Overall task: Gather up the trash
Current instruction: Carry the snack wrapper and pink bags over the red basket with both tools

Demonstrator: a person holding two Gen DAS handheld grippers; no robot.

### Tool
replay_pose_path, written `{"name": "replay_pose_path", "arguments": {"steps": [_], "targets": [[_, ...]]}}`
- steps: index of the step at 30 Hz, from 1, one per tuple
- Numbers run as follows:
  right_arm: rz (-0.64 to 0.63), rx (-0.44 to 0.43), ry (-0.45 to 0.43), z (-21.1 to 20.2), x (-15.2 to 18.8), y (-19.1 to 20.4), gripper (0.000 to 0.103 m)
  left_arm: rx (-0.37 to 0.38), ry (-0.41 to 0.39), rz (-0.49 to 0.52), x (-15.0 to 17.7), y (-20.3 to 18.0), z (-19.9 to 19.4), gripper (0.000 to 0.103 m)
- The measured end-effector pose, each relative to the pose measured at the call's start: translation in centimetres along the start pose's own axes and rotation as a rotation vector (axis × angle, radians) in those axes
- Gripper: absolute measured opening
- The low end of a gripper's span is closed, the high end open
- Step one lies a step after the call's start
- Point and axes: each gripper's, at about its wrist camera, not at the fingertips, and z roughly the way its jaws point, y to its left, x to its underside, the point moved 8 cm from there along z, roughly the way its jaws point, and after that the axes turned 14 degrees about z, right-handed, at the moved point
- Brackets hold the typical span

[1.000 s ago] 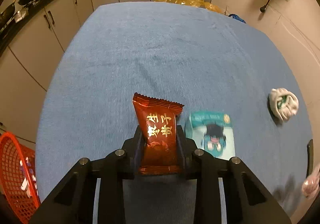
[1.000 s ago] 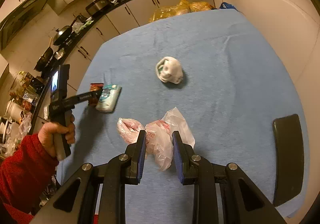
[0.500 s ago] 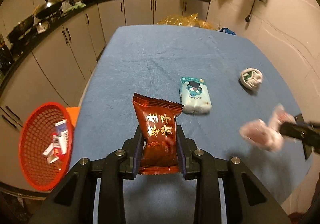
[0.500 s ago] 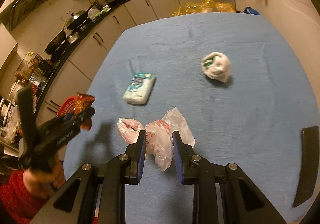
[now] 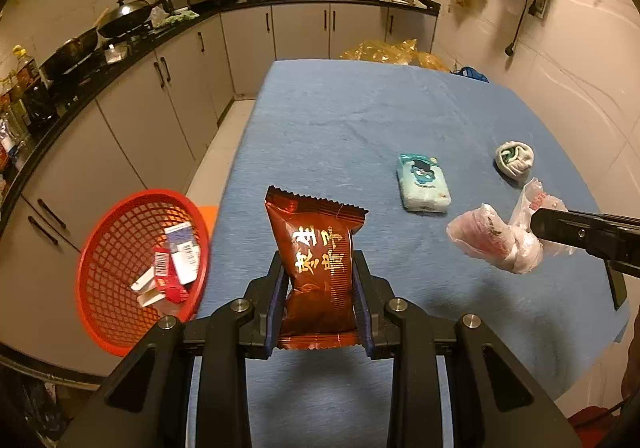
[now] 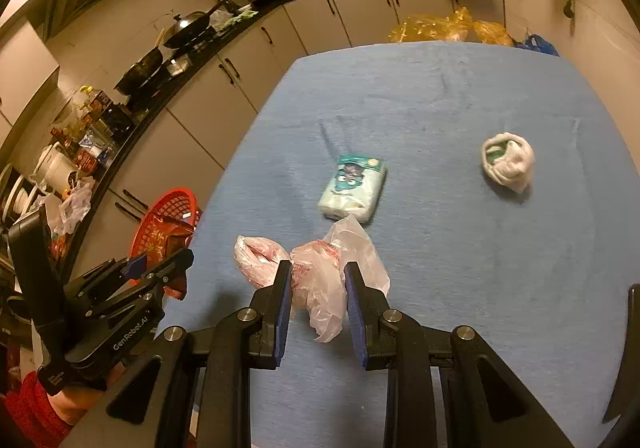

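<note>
My left gripper is shut on a dark red snack packet and holds it above the table's left front edge. A red mesh basket with several scraps in it stands below, to the left. My right gripper is shut on a crumpled pink-and-clear plastic bag, held above the blue table; the bag also shows in the left wrist view. A pale green tissue pack and a white crumpled wad lie on the table.
Kitchen cabinets and a counter with pans run along the left and back. Yellow plastic bags sit beyond the table's far edge. A dark chair back stands at the right edge of the table.
Both grippers have pulled back and swung left with their loads. The red basket has come closer and more fully into view on the left.
</note>
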Motion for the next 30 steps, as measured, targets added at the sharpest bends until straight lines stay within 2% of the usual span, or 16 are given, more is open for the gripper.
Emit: {"name": "replay_pose_path", "arguments": {"steps": [11,30], "targets": [[-0.025,-0.022,0.005,0.7,0.4,2.1,0.028,-0.032,-0.016,-0.012,0.8,2.2,-1.4,0.029],[-0.097,-0.039,0.052,2.8,1.8,5.7,0.028,-0.084,-0.018,-0.124,3.9,6.7,-2.8,0.029]]}}
